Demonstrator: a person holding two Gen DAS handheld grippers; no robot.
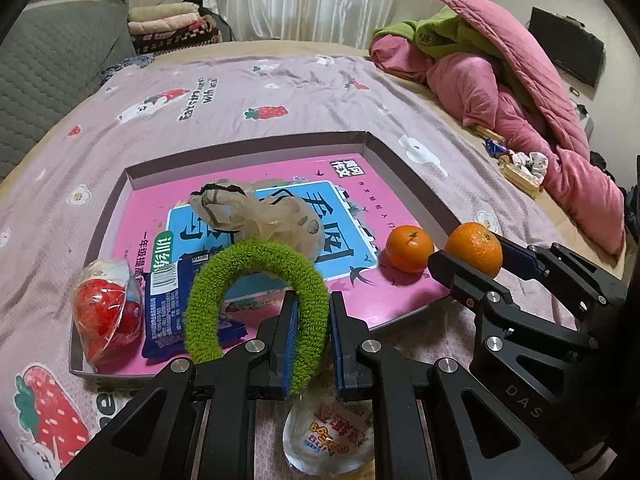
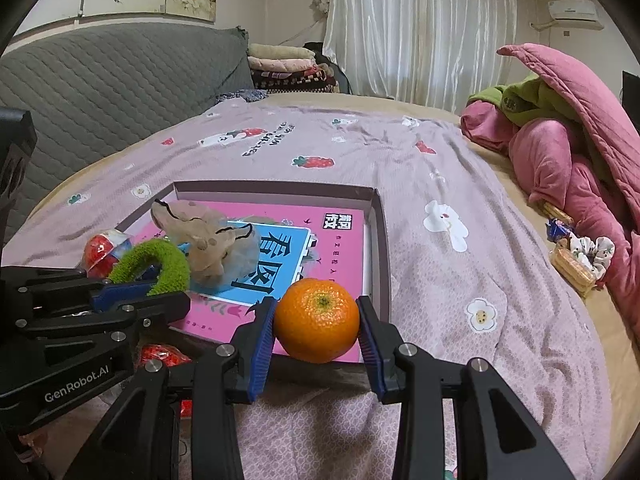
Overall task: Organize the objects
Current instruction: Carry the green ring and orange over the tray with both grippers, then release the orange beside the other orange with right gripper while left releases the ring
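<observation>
**Both grippers loaded over tray on bed**

Surface: a bed under a lilac sheet [image 1: 280, 92] printed with strawberries and flowers. A grey quilted headboard [image 2: 100, 80] stands far left, folded blankets [image 1: 172, 24] beside it, white curtains [image 2: 420, 28] along the far wall, and a pink quilt [image 1: 520, 92] heaped at far right.

A shallow tray [image 1: 408, 176] lies on the sheet with a pink book [image 1: 352, 196] flat inside; its title reads upside down from the near side. In the tray, from the left: a red packet [image 1: 104, 312], a blue packet [image 1: 168, 304], a beige scrunchie [image 1: 256, 212] and a loose orange [image 1: 409, 249] near the right wall.

The left gripper [image 1: 314, 332] is clamped narrow on a green scrunchie [image 1: 256, 288]; the ring stands upright over the near edge of the tray, its lower arc hidden behind the fingers. A clear packet [image 1: 328, 436] under the gripper is partly covered.

The right gripper [image 2: 316, 328] holds a second orange [image 2: 316, 320] between its pads, stem end toward the camera, over the tray's near right corner. Whether that orange touches the book cannot be told. Small items [image 2: 580, 256] beside the quilt are too small to identify.
</observation>
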